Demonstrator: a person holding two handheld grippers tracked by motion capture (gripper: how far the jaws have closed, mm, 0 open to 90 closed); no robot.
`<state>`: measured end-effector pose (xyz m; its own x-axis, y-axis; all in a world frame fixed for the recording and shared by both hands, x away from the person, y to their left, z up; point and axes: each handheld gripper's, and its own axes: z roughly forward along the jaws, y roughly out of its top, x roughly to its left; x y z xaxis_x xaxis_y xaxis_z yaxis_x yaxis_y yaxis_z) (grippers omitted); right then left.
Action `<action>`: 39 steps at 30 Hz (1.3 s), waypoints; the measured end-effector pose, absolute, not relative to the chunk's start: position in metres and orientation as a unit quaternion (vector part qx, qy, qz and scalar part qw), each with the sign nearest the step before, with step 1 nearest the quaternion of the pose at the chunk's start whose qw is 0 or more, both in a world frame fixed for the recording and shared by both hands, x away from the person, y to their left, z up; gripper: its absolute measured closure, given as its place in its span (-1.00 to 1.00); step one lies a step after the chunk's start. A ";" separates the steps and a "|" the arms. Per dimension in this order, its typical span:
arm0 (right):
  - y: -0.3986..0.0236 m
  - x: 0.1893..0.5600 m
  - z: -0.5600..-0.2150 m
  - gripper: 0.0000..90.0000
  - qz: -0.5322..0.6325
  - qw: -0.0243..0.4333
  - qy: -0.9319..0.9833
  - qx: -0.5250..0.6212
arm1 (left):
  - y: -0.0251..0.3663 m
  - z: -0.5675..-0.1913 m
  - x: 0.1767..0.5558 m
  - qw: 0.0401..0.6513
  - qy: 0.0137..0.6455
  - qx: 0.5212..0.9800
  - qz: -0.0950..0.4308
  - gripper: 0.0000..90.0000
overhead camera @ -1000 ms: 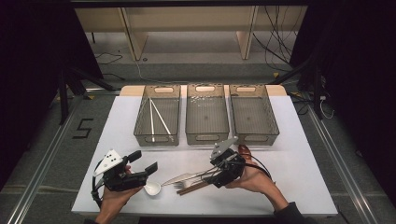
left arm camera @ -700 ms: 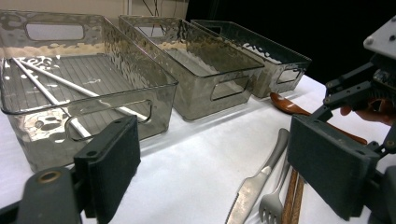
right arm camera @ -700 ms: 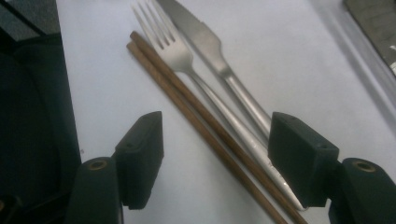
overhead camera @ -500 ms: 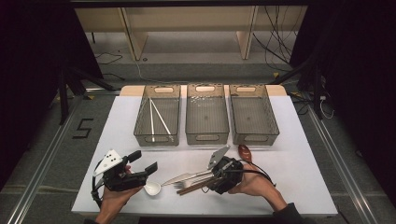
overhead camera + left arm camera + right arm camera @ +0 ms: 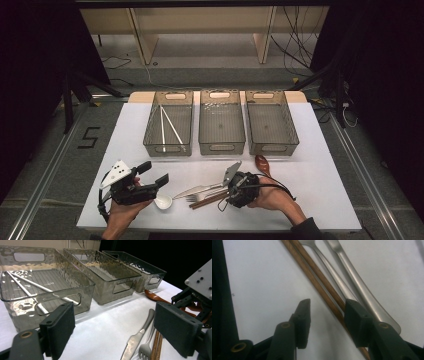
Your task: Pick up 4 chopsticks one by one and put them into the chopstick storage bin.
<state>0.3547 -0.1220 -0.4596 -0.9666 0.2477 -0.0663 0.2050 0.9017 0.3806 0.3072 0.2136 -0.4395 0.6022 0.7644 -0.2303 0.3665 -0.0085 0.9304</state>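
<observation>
A pair of brown wooden chopsticks (image 5: 210, 201) lies near the table's front edge beside a metal fork (image 5: 200, 196) and a metal knife (image 5: 197, 190). My right gripper (image 5: 226, 197) points down at their right end. In the right gripper view the wooden chopsticks (image 5: 317, 280) run between the jaws of the right gripper (image 5: 327, 305). These jaws have just been closing; the left pad stands clear of the sticks. My left gripper (image 5: 155, 175) is open with nothing in it, just left of a white spoon (image 5: 162, 201). The left gripper (image 5: 117, 327) faces the bins.
Three clear bins stand in a row at the back: the left bin (image 5: 168, 149) holds two white chopsticks (image 5: 170, 127), then the middle bin (image 5: 222, 147) and the right bin (image 5: 272, 147). A wooden spoon (image 5: 262, 165) lies in front of the right bin.
My right gripper has sunk toward the front edge onto the end of the wooden chopsticks, and its jaws have narrowed. The left gripper has stayed put.
</observation>
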 end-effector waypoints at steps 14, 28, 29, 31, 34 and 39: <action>-0.116 0.350 -0.459 0.57 0.140 0.057 0.987 0.059 | 0.213 -0.440 0.307 0.570 0.410 0.690 0.174 -0.62; -0.104 0.341 -0.456 0.76 0.087 0.048 0.995 0.010 | 0.213 -0.440 0.307 0.571 0.410 0.690 0.175 -0.62; -0.104 0.341 -0.456 0.78 0.085 0.048 0.995 0.004 | 0.213 -0.440 0.307 0.571 0.410 0.690 0.175 -0.62; -0.103 0.338 -0.456 0.80 0.080 0.049 0.996 -0.001 | 0.213 -0.440 0.307 0.571 0.410 0.690 0.175 -0.62; -0.102 0.336 -0.457 0.83 0.082 0.054 0.995 -0.009 | 0.213 -0.440 0.307 0.570 0.410 0.690 0.175 -0.62; -0.101 0.334 -0.457 0.86 0.072 0.053 0.996 -0.019 | 0.213 -0.440 0.307 0.570 0.409 0.691 0.175 -0.62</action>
